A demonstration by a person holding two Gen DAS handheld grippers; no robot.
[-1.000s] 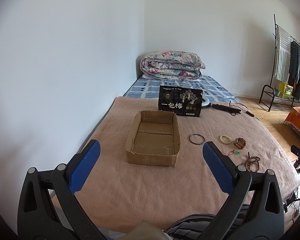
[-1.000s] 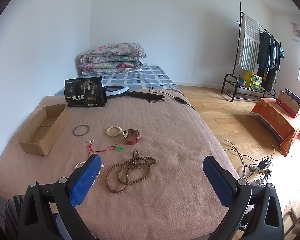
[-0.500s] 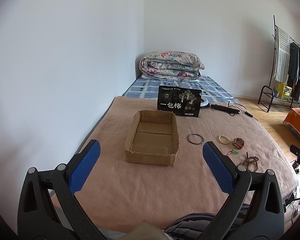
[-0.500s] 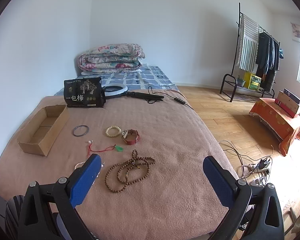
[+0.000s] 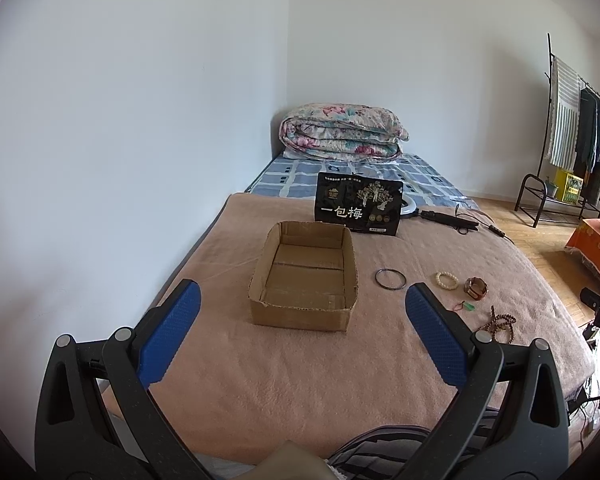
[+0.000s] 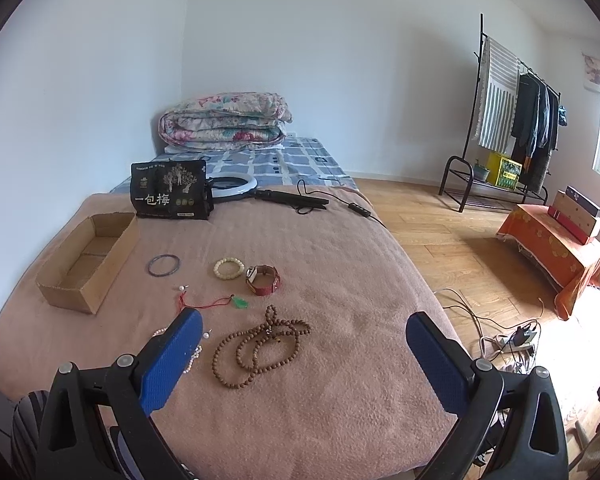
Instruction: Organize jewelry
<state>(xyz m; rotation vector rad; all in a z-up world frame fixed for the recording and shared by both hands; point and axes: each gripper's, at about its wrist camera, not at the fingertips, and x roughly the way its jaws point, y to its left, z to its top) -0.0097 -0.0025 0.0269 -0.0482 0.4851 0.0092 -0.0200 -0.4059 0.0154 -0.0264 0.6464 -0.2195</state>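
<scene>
surface: bed under pinkish-brown fleece blanket (image 6: 340,240)
left edge: open brown cardboard box (image 6: 88,256)
centre: dark metal bangle (image 6: 163,265), cream bead bracelet (image 6: 229,268), red-strap watch (image 6: 263,279), green pendant on red cord (image 6: 240,302), brown wooden bead strand (image 6: 260,346)
upper left: black printed pouch (image 6: 168,195), folded floral quilt (image 6: 224,124)

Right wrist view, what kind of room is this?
Most likely a bedroom in a home: a bed covered with a pink blanket, a folded quilt at its far end, and a clothes rack with hanging garments standing on the wooden floor by the wall.
</scene>
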